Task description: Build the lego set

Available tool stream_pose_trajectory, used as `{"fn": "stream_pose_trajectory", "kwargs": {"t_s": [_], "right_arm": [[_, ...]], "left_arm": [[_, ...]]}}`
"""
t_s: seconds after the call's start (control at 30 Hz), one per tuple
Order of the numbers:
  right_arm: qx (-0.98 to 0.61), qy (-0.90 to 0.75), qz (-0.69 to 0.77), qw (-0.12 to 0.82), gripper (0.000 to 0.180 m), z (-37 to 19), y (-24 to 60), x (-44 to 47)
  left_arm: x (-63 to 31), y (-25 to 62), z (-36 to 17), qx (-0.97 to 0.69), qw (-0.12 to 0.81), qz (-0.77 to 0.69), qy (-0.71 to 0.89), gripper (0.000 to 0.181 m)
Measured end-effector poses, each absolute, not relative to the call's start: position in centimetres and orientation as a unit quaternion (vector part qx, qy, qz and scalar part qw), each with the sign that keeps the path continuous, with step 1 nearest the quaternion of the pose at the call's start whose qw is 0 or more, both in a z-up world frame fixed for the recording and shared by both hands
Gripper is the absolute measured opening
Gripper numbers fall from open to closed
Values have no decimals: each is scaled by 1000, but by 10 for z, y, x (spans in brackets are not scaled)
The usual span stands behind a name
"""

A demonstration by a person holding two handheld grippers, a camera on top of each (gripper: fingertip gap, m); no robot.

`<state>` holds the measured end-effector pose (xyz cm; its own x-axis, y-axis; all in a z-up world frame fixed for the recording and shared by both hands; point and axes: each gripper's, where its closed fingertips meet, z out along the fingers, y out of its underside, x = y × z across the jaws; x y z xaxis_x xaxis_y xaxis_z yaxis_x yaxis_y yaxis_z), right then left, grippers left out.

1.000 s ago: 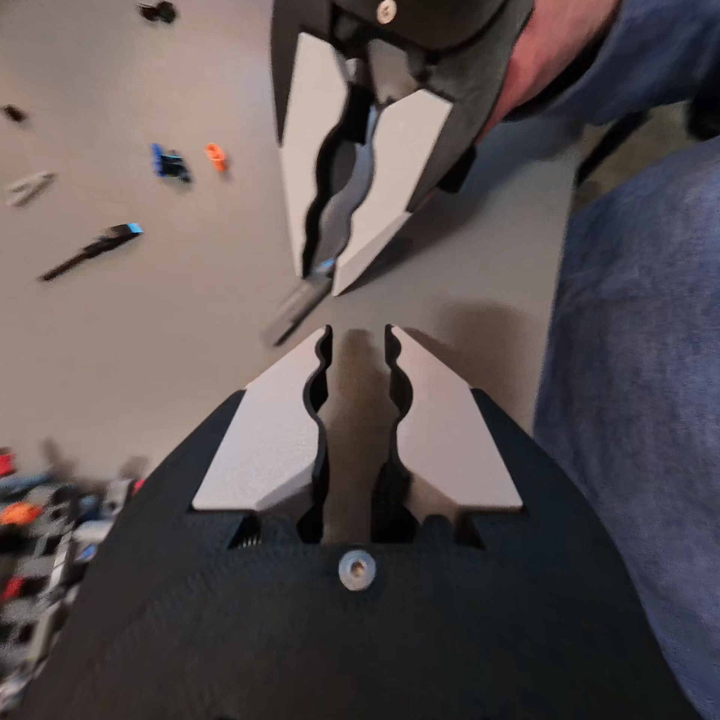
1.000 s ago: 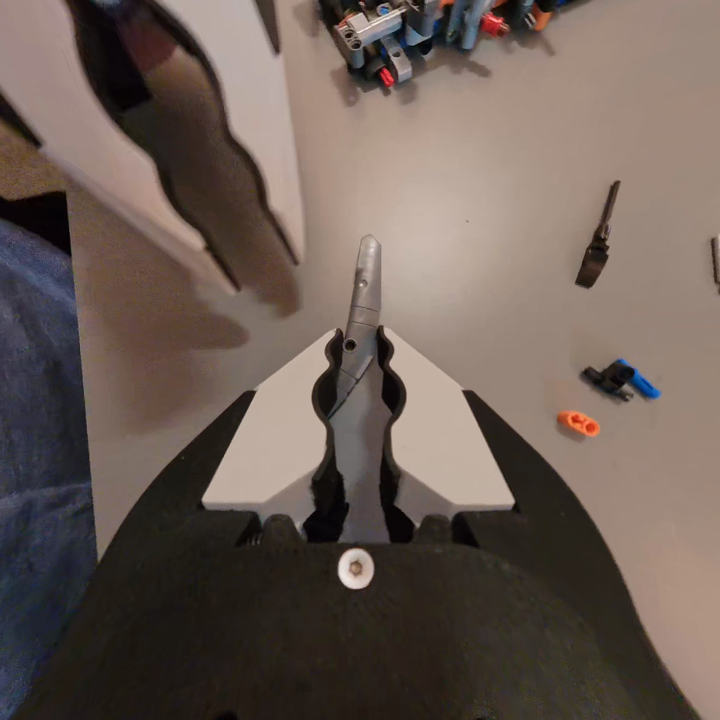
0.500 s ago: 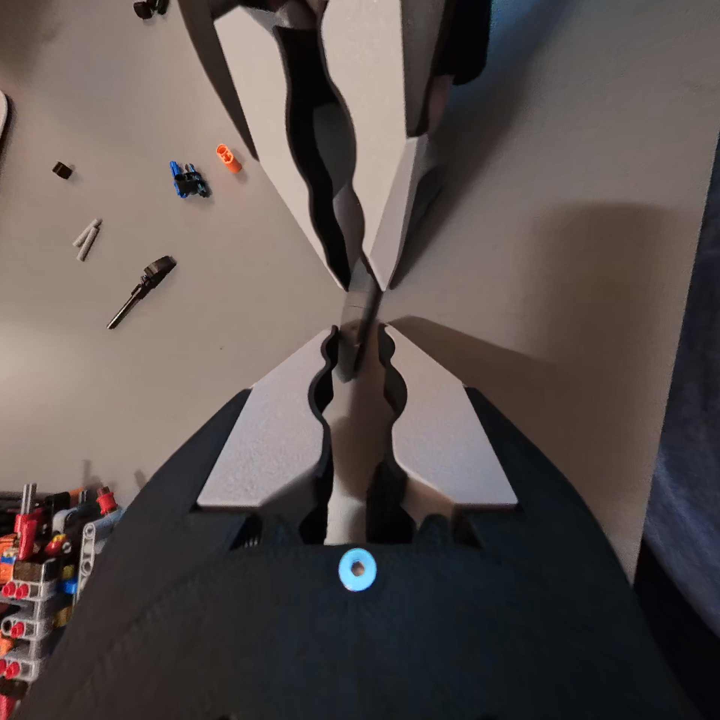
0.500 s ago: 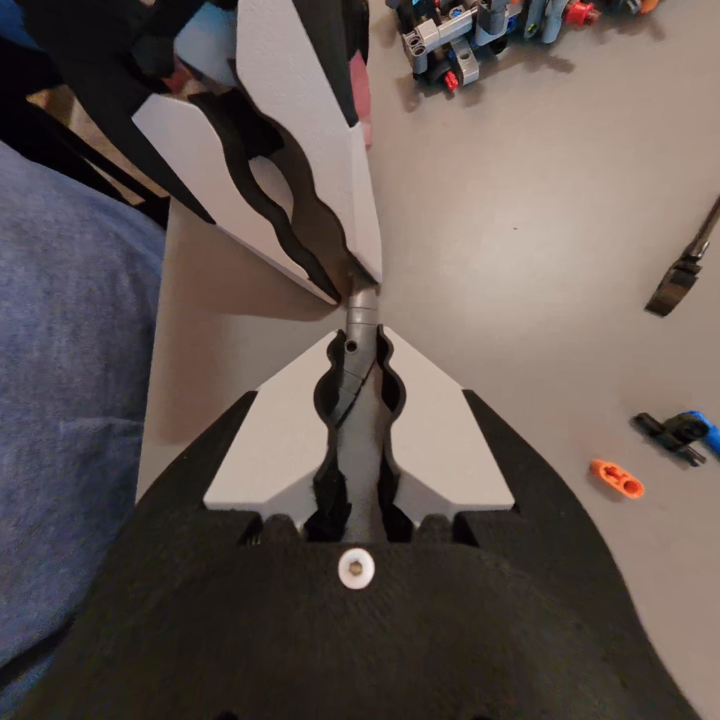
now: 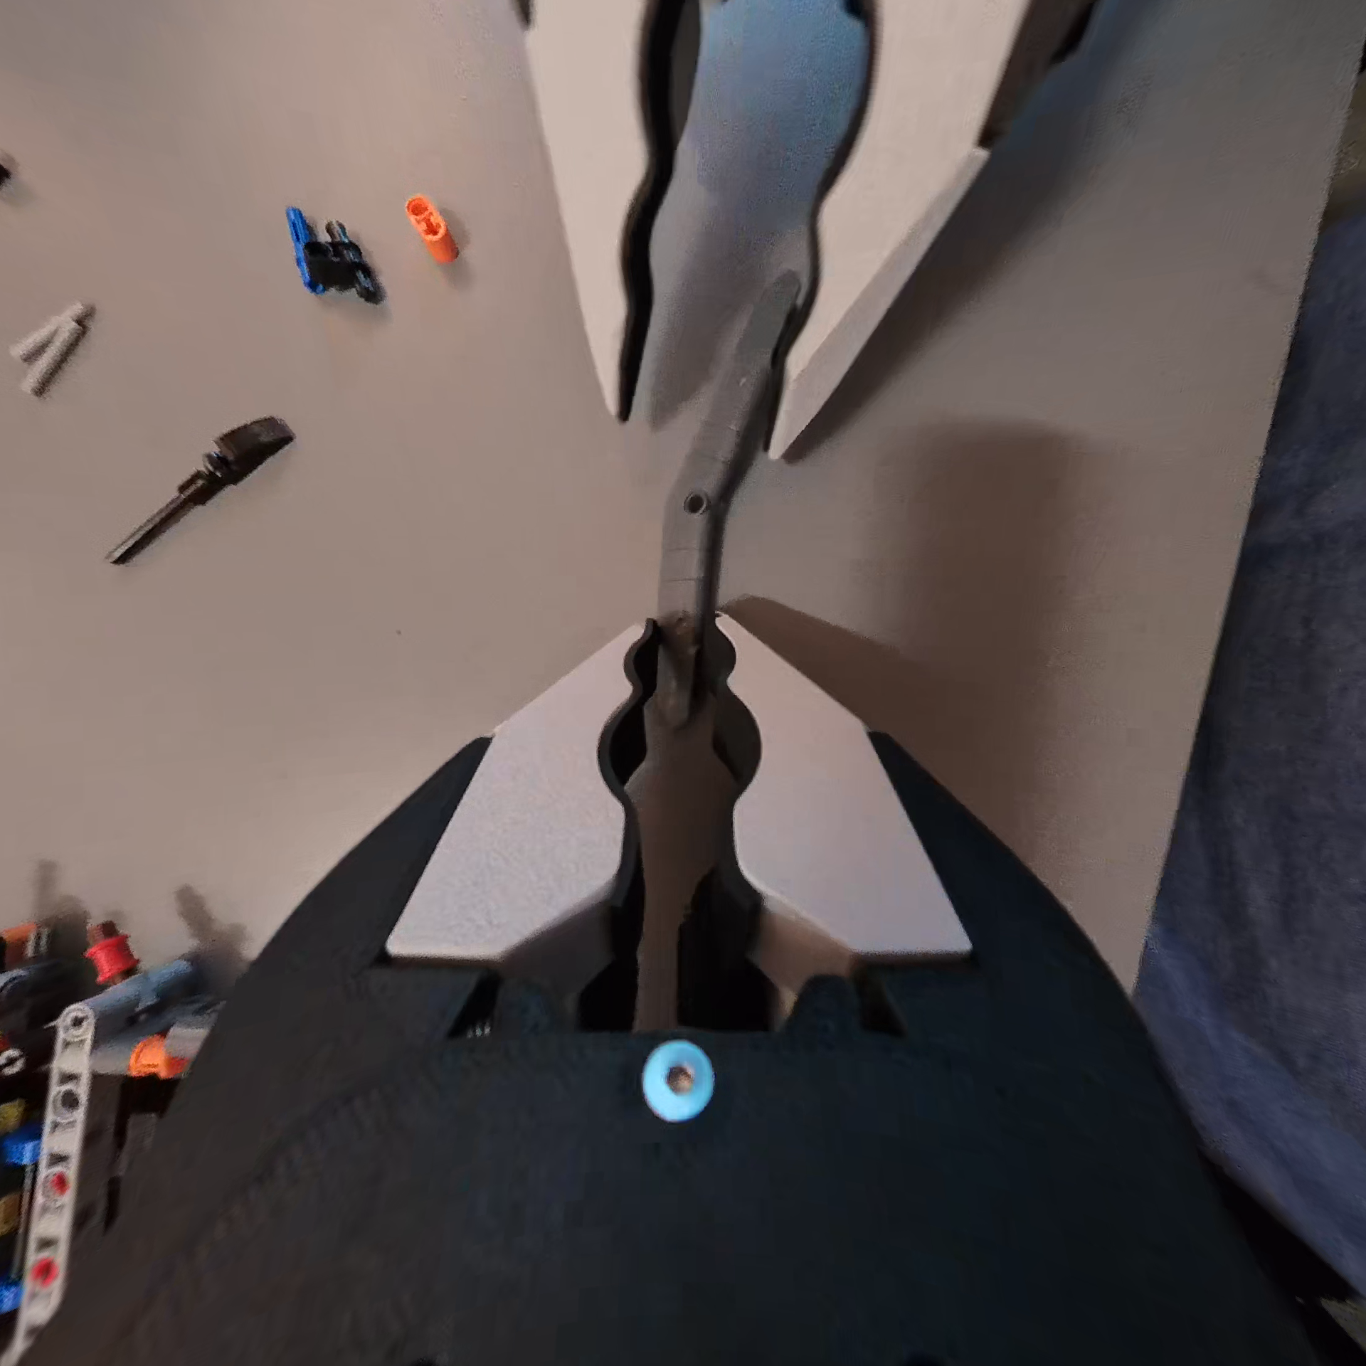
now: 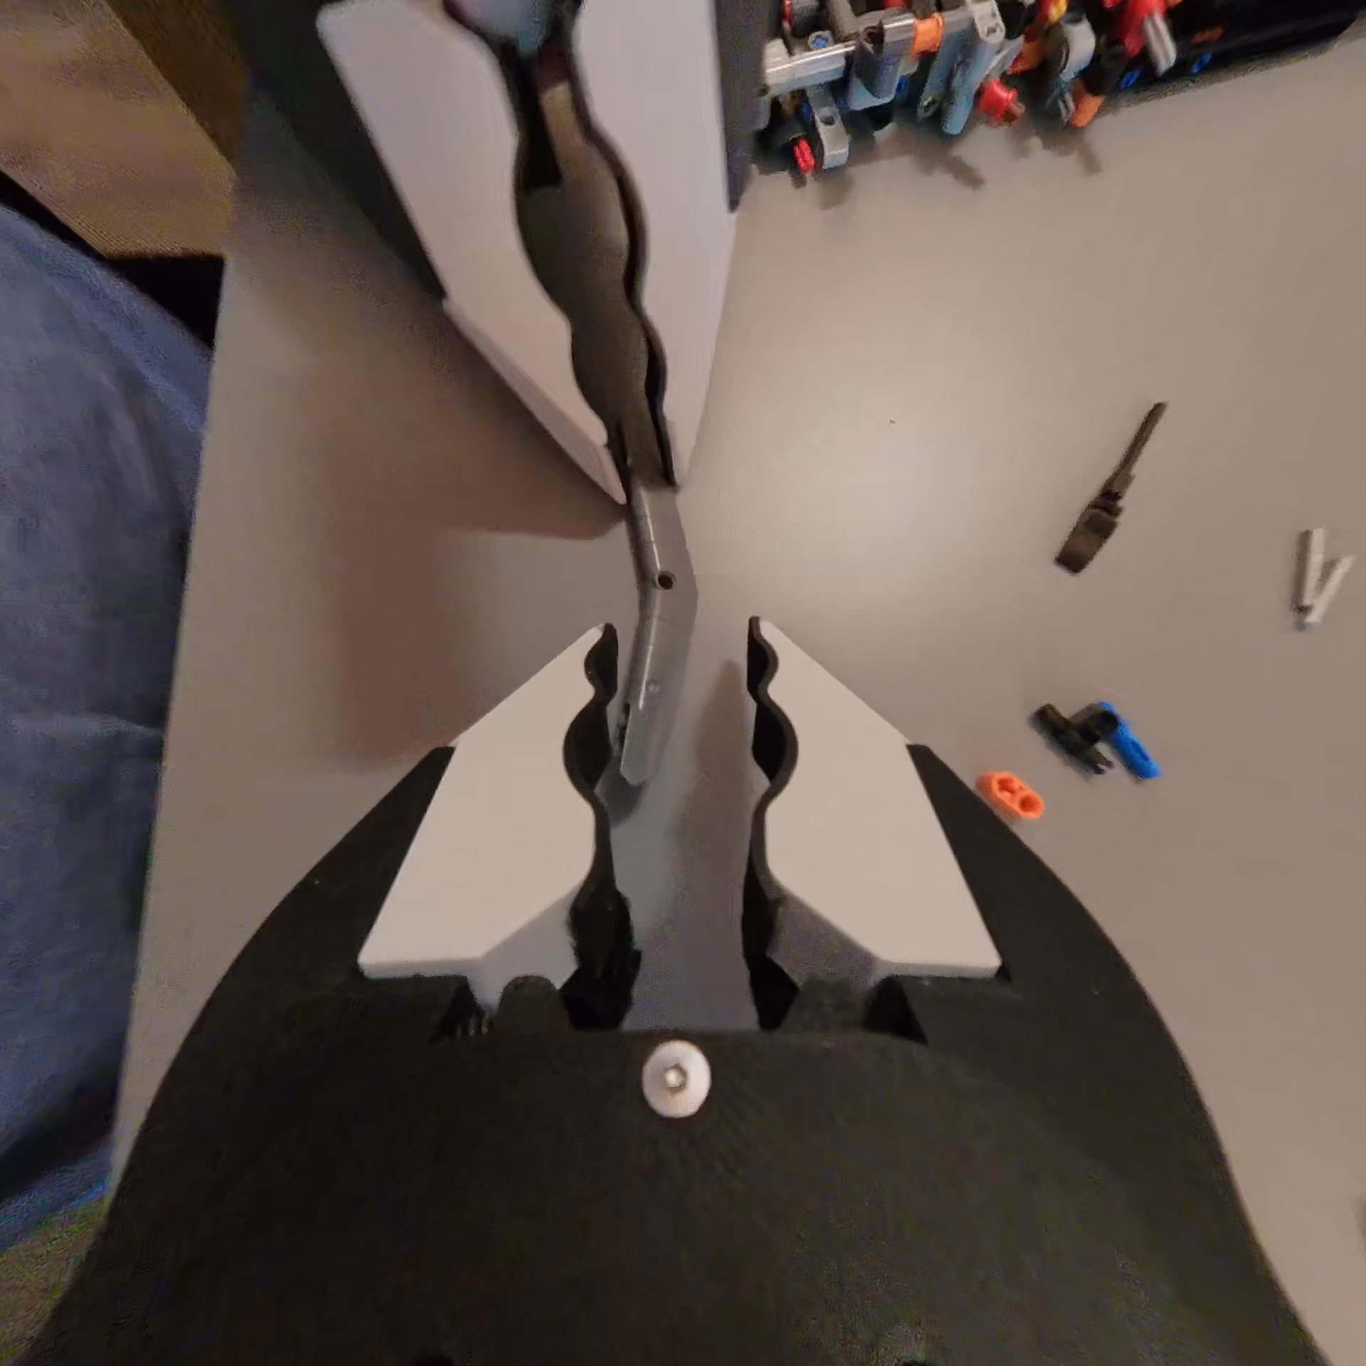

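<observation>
A grey bent Lego piece (image 5: 698,517) hangs over the grey table between both grippers, which face each other tip to tip. My left gripper (image 5: 684,628) is shut on one end of it. In the right wrist view the left gripper (image 6: 647,473) comes in from the top, pinching the piece (image 6: 661,584) at its far end. My right gripper (image 6: 678,628) is open; the piece's other end lies between its jaws, close to the left finger. In the left wrist view the right gripper (image 5: 702,432) shows at the top, jaws apart around the piece.
The partly built Lego model (image 5: 59,1072) (image 6: 961,74) stands at the table's side. Loose parts lie on the table: a black axle piece (image 6: 1109,495), a blue-and-black connector (image 6: 1101,739), an orange connector (image 6: 1011,794), light grey pins (image 6: 1319,584). A person's blue-clad leg (image 6: 74,591) is beyond the table edge. Across from one pair of fingers to the other is roughly 5 cm.
The left gripper came up to the grey piece and shut on its free end. The right gripper, which had been shut on the piece, has opened.
</observation>
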<state>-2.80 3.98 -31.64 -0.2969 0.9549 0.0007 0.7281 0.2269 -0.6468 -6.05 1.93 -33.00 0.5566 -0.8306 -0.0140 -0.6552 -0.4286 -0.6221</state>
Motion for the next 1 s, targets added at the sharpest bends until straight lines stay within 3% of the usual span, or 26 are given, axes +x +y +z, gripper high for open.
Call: {"fn": "stream_pose_trajectory", "kwargs": {"t_s": [0.17, 0.37, 0.53, 0.63, 0.87, 1.0], "right_arm": [[-515, -783, 236, 256, 32, -322, 39, -23], [-491, -791, 219, 292, 8, -327, 43, -26], [-489, -791, 227, 288, 6, -327, 45, -26], [-492, -782, 257, 283, 4, -323, 43, -26], [-531, -710, 375, 272, 5, -292, 51, -26], [-543, -607, 515, 268, 4, -248, 50, -31]], "left_arm": [[-60, 19, -329, -849, 254, -219, 407, 9], [-60, 19, -328, -855, 232, -259, 385, 10], [-60, 19, -327, -855, 224, -277, 376, 9], [-63, 25, -319, -848, 253, -269, 380, 12], [-71, 35, -270, -810, 367, -288, 354, 44], [-66, 39, -248, -786, 428, -358, 266, 43]]}}
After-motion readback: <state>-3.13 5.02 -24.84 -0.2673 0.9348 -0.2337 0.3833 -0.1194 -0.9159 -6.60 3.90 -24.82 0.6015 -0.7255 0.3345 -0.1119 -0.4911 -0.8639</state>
